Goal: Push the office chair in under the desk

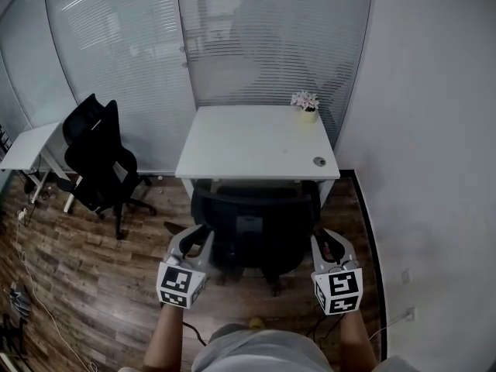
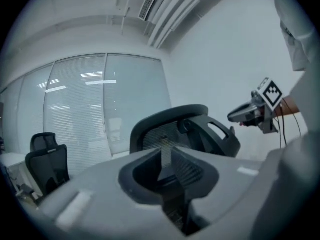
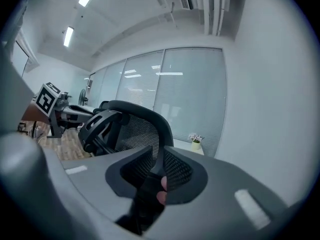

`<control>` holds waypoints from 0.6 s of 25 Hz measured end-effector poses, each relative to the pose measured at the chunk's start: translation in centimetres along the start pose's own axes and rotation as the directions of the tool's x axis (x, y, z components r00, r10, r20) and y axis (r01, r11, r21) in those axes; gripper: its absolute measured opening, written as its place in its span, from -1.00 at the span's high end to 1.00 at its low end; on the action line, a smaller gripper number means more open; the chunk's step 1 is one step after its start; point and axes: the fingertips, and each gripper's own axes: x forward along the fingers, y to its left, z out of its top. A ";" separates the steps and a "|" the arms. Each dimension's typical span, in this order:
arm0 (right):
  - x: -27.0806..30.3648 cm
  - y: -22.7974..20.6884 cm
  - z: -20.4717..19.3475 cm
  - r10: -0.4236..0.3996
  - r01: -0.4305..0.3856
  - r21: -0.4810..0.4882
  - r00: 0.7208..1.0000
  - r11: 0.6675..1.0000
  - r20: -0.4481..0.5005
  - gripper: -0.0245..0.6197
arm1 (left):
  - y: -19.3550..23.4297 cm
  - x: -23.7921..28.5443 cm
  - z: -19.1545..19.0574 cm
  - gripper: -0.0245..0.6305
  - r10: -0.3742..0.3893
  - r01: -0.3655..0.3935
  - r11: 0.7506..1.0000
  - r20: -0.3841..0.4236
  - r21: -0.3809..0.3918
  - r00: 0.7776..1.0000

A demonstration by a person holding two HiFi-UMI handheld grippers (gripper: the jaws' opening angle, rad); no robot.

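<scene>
A black mesh office chair (image 1: 256, 223) stands in front of the white desk (image 1: 248, 142), its seat partly under the desk's front edge and its backrest toward me. My left gripper (image 1: 195, 239) is at the backrest's left edge, and my right gripper (image 1: 327, 245) is at its right edge. In the left gripper view the jaws (image 2: 167, 159) stand close together around the rim of the backrest (image 2: 165, 129). The right gripper (image 3: 157, 171) is likewise shut on the backrest's rim (image 3: 135, 129). Each gripper view shows the other gripper across the chair.
A small potted plant (image 1: 305, 103) and a round object (image 1: 319, 161) sit on the desk's right side. A second black chair (image 1: 97, 157) and another white desk (image 1: 27, 146) stand at the left. A wall runs along the right, and cables (image 1: 31, 285) lie on the wood floor.
</scene>
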 end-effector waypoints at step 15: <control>0.2 -1.8 0.7 -0.071 0.069 0.059 0.997 0.996 0.022 0.92 | 1.9 -0.8 1.2 0.93 0.104 -0.101 0.991 0.035 -0.086 0.994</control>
